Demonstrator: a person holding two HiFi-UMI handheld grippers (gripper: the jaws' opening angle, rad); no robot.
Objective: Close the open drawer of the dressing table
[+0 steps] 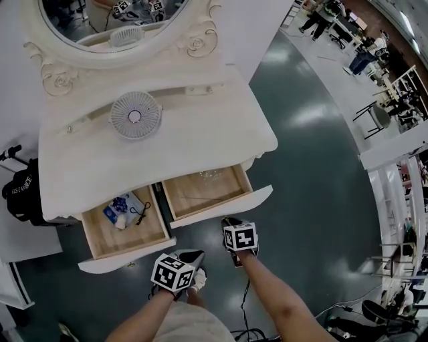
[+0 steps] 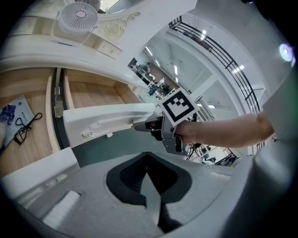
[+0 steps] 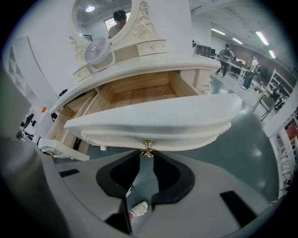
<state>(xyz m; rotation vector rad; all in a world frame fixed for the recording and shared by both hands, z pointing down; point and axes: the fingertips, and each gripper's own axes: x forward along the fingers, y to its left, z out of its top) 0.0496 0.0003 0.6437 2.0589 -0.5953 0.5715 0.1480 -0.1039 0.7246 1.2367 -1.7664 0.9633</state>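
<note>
The white dressing table (image 1: 200, 127) has two drawers pulled out. The right drawer (image 1: 231, 206) is bare wood inside, and its white front (image 3: 153, 123) carries a small brass knob (image 3: 147, 149). My right gripper (image 3: 147, 157) sits at that knob with its tips closed on either side of it. The same gripper (image 2: 138, 124) meets the drawer front in the left gripper view. The left drawer (image 1: 127, 257) holds a blue packet (image 1: 120, 207) and a black cord. My left gripper (image 1: 194, 259) hangs just below and right of it, shut and empty (image 2: 148, 155).
A small white fan (image 1: 135, 115) stands on the tabletop below the oval mirror (image 1: 114, 20). A black bag (image 1: 23, 194) lies to the table's left. Dark glossy floor (image 1: 307, 167) spreads to the right. Chairs and people are far off at the upper right.
</note>
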